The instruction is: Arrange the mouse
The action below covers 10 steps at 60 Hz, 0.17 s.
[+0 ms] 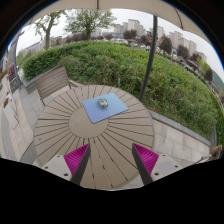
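Note:
A small grey mouse [102,101] lies on a light blue mouse pad [105,108] at the far side of a round slatted wooden table [60,130]. My gripper [111,160] hovers over the near part of the table, well short of the pad. Its two fingers, with magenta pads [76,157], stand wide apart and open, with only bare slats between them.
A wooden chair [52,80] stands at the table's far left. A thin tree trunk [150,60] rises to the right beyond the table. Low green hedges [130,65] and grass lie behind, with buildings in the distance. Paving surrounds the table.

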### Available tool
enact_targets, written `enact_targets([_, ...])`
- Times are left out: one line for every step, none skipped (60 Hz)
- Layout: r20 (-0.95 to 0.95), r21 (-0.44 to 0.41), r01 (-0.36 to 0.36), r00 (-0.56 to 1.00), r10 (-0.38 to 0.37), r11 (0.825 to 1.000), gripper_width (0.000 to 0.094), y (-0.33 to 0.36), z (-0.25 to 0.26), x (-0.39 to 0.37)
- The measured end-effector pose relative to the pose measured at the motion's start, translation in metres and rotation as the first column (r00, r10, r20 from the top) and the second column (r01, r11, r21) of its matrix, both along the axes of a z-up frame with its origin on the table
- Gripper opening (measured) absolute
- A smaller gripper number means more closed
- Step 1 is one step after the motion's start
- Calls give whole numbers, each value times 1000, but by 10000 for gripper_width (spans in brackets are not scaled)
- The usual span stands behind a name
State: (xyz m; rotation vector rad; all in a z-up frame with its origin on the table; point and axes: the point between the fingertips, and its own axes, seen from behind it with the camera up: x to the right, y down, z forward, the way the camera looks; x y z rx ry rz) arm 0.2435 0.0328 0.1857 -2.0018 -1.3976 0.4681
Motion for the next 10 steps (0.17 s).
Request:
enact_targets([4, 2, 0, 1000, 0, 1000, 853, -1, -1, 2])
enact_targets([5, 4, 0, 1000, 0, 1000, 855, -2, 0, 3])
enact_targets([4, 4, 0, 1000, 0, 1000, 854, -3, -1, 4])
enact_targets([3, 2, -1, 1000, 1, 1000, 852, -4, -1, 5])
enact_targets([2, 0, -3, 1000, 3, 1000, 851, -5, -1, 5])
enact_targets([0, 0, -5, 1000, 5, 1000, 853, -5, -1, 5])
enact_targets([-2, 0, -8, 1000, 8, 1000, 853, -6, 0, 5])
enact_targets([-5, -2, -9, 1000, 9, 1000, 854, -7, 0, 5])
enact_targets([-9, -5, -10, 1000, 10, 1000, 854, -7, 1, 4])
enact_targets([-13, -10, -12, 1000, 12, 1000, 854, -8, 2, 4])
